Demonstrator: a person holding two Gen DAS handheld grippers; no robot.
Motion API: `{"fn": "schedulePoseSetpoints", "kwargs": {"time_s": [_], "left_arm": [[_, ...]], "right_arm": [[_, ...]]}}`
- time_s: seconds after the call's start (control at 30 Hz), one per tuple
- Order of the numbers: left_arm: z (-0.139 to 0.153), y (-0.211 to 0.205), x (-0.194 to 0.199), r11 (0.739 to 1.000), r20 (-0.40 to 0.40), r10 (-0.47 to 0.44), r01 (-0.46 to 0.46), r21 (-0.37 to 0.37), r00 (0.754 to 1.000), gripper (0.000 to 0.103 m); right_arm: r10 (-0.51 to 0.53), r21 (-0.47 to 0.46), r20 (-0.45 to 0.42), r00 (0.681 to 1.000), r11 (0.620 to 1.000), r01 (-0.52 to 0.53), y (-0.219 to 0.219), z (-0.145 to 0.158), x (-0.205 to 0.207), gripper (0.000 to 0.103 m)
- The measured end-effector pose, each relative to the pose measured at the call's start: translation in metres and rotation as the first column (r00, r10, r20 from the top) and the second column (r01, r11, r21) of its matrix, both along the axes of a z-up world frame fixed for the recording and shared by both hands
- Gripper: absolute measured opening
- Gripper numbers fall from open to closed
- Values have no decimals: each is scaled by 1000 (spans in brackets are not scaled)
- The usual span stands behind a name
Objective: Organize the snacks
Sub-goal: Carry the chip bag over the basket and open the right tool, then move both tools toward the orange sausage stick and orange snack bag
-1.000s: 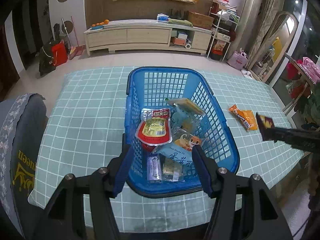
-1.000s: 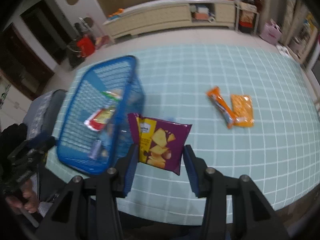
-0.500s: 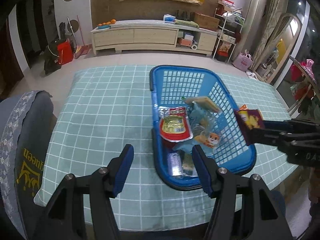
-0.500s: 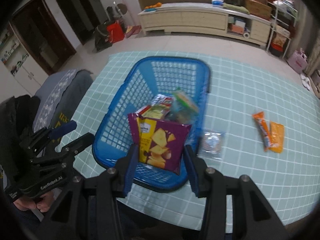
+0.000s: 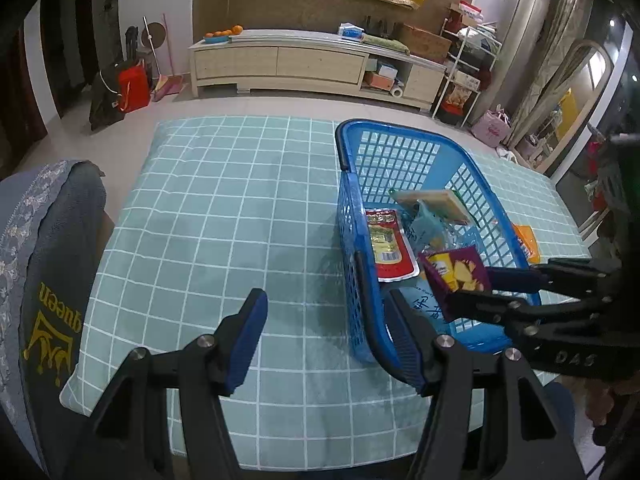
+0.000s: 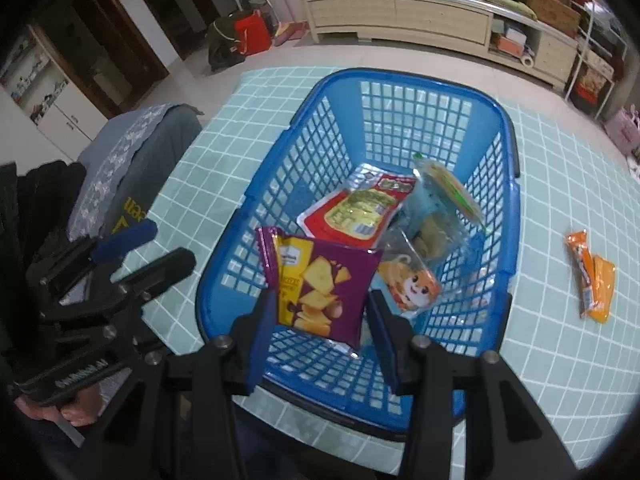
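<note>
A blue plastic basket [image 6: 404, 80] stands on the teal checked tablecloth and holds several snack packs, among them a red and yellow pouch [image 6: 356, 210] and a cat-print bag [image 6: 408, 286]. My right gripper [image 6: 320, 312] is shut on a purple chip bag [image 6: 320, 284] and holds it over the basket's near end; it also shows in the left wrist view [image 5: 456, 272]. My left gripper [image 5: 328, 320] is open and empty, just left of the basket's [image 5: 352, 216] near corner. Two orange snack packs [image 6: 592, 276] lie on the cloth right of the basket.
A grey-blue chair back [image 5: 40, 264] stands at the table's left edge. Beyond the table are a long low cabinet [image 5: 312, 64] and shelves. The tablecloth [image 5: 224, 208] stretches left of the basket.
My right gripper has carried the purple chip bag from the cloth right of the basket to above the basket's near end. My left gripper has shifted left, off the basket's rim.
</note>
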State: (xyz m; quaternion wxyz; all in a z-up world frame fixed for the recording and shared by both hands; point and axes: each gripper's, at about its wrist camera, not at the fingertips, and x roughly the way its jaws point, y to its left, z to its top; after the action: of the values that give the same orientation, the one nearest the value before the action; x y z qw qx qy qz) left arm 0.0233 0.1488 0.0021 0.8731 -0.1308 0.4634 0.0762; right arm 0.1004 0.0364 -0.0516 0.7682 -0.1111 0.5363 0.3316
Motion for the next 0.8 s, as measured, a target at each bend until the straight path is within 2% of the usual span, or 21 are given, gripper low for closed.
{"fn": "schedulePoseSetpoints", "kwargs": {"time_s": [0.1,0.23,0.43,0.53,0.6,0.8], "left_arm": [[-3,1,-2,1000,1,-3,3,-2,1000,58],[-8,0,-4,1000,-9,-7,7,2,1000,58],[-8,1,-6,1000,-14,-2,3,6,1000,58],[-6,-1,-6,1000,-12,-5,5,3,1000,58],[-6,-4,-6,1000,-11,-12,12,6,1000,58],[-1,-18,-4,999,1,-33,33,10,999,58]], "right_arm": [[15,-19,21,1000,1000,-15,4,-5,-4,51],[16,-8,3,1000,1000,-16,3,-12,-5,51],[-2,27,-66,998,1000,4,-3,-22,-1,61],[1,46,-71,997,999,2,-9,-20,-3,66],[2,34,-52,999,999,0,-12,-15,-5,78],[-44,44,18,999,998,43,-38,6,-10,81]]}}
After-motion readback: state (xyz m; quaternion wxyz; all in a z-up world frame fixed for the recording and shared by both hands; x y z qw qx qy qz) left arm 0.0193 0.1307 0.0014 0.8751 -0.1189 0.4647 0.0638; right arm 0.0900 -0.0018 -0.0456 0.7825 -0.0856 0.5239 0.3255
